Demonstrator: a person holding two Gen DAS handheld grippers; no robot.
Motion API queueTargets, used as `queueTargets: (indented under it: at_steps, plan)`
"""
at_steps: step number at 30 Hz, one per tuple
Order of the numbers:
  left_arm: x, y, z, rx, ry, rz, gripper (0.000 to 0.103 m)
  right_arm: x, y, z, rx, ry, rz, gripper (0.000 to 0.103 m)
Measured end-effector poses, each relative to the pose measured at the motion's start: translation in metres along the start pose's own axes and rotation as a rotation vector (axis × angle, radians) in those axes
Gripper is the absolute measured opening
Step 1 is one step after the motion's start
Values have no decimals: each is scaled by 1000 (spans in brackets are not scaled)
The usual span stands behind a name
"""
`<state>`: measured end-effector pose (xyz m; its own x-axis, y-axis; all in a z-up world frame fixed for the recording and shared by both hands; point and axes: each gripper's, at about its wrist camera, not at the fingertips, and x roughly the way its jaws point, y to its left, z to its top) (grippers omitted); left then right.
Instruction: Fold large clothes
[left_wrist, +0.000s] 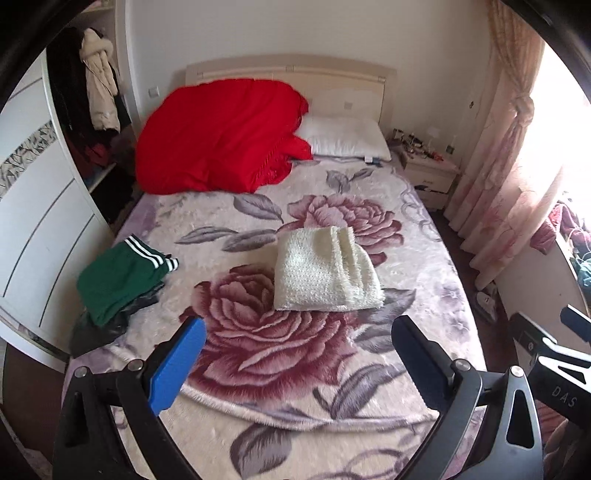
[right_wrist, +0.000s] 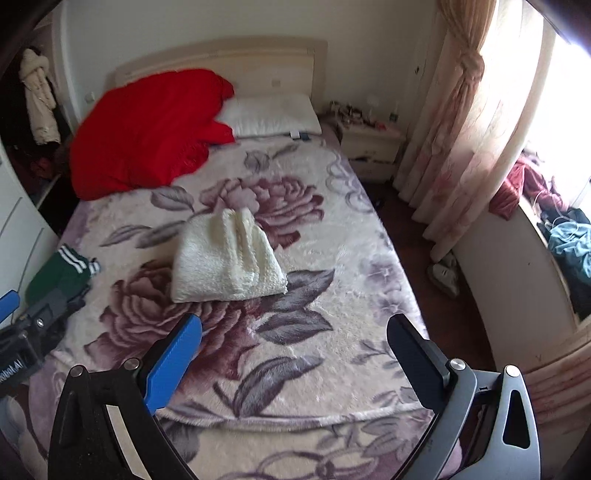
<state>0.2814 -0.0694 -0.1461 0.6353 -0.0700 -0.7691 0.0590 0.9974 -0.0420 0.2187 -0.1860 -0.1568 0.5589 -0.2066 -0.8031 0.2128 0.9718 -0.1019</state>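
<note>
A folded cream knit garment (left_wrist: 325, 271) lies in the middle of the bed (left_wrist: 295, 369), on the floral blanket; it also shows in the right wrist view (right_wrist: 225, 258). My left gripper (left_wrist: 299, 332) is open and empty, held above the bed's near part, short of the garment. My right gripper (right_wrist: 295, 328) is open and empty, also short of the garment. The right gripper shows at the right edge of the left wrist view (left_wrist: 554, 354); the left gripper shows at the left edge of the right wrist view (right_wrist: 22, 332).
A folded green garment with white stripes (left_wrist: 118, 277) lies on dark clothes at the bed's left edge. A red quilt (left_wrist: 221, 136) and a white pillow (left_wrist: 347, 138) sit at the headboard. Wardrobe (left_wrist: 44, 229) left, nightstand (left_wrist: 430, 173) and curtains (left_wrist: 509, 147) right.
</note>
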Motion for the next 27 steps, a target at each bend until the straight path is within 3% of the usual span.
queueTargets:
  at_steps: [4, 11, 20, 27]
  plan:
    - [-43, -4, -8, 7, -39, -2, 103, -68, -6, -8, 2, -58, 15, 102]
    - [-96, -10, -21, 9, -85, 2, 103, -145, -13, -24, 0, -111, 44, 102]
    - [-131, -4, -30, -1, -139, 25, 103, -205, -16, -40, 3, -168, 41, 102]
    - [-140, -4, -34, 7, -170, 44, 103, -221, -17, -48, 4, -188, 42, 103]
